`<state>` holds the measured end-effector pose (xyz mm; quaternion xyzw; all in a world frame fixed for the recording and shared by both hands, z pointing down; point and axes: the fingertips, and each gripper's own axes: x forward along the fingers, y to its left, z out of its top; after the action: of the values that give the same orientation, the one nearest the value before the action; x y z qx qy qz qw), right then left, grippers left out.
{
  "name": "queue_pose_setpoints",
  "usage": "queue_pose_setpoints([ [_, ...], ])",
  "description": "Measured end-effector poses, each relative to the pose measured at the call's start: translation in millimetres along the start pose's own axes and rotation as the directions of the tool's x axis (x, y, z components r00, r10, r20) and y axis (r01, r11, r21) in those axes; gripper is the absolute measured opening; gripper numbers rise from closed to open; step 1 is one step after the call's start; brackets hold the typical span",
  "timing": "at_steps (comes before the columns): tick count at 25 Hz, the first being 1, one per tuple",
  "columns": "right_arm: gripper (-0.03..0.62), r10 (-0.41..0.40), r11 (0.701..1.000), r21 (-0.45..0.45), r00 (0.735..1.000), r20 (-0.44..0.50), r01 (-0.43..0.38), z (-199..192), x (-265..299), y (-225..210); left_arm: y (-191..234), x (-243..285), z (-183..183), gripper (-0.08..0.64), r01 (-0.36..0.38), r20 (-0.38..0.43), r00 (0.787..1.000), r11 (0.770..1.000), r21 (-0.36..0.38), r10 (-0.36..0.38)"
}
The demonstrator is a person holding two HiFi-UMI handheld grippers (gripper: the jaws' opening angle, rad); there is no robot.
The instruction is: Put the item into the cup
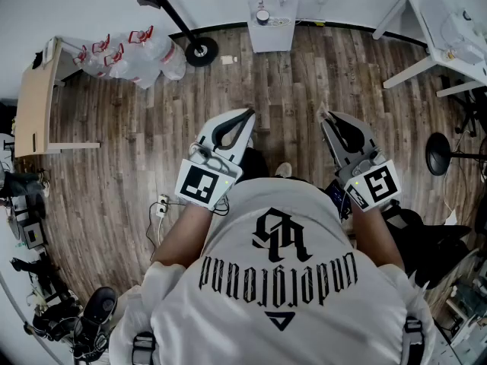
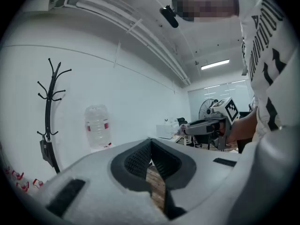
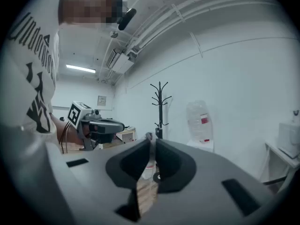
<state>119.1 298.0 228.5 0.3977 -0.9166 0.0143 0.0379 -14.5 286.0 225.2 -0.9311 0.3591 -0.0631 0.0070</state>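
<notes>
Head view: the person stands on the wooden floor (image 1: 152,135) with both tools held out level in front of the white T-shirt (image 1: 289,226). The left gripper (image 1: 245,115) and right gripper (image 1: 326,117) are side by side and apart, tips pointing away from the body. Well beyond both sets of tips, against the wall, stands the white water dispenser (image 1: 272,17). Far ahead and to the outside of the left gripper lie clear plastic bags (image 1: 129,55). A white table (image 1: 437,29) is ahead and to the outside of the right gripper.

Left gripper view: the jaws are clenched, black pads meeting at the tips with nothing between them; only floor shows through the gap lower down. Beyond the tips and to their left are a water bottle (image 2: 97,125) and a coat stand (image 2: 49,107). The right gripper appears off to the right, level with this one.

Right gripper view: the jaws are drawn almost together, with a thin slit at the tips and nothing gripped.

Item and cup: I cannot tell where they are from any view.
</notes>
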Motion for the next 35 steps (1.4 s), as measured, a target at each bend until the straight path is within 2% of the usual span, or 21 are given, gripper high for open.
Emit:
queue_pose_setpoints([
  [10,0.04,0.002,1.0,0.005,1.0,-0.007,-0.002,-2,26,-5,28,3,-3,0.008,-0.005,-0.003,1.0,1.0,-0.008,0.005],
  [16,0.04,-0.008,0.999,0.053,1.0,0.001,0.008,-6,55,-10,60,9,-6,0.008,0.003,0.005,1.0,1.0,-0.02,-0.003],
  [24,0.044,-0.023,0.999,0.046,1.0,-0.016,0.023,-2,127,-21,133,30,-15,0.008,0.038,0.009,0.999,0.999,-0.017,-0.038],
  [29,0.046,-0.055,0.998,0.035,0.998,-0.017,0.056,16,181,-28,186,41,-8,0.006,0.088,0.015,0.996,0.996,-0.019,-0.088],
  [35,0.046,-0.077,0.997,0.029,0.997,-0.024,0.077,25,221,-40,222,58,-4,0.006,0.13,0.027,0.991,0.991,-0.018,-0.129],
])
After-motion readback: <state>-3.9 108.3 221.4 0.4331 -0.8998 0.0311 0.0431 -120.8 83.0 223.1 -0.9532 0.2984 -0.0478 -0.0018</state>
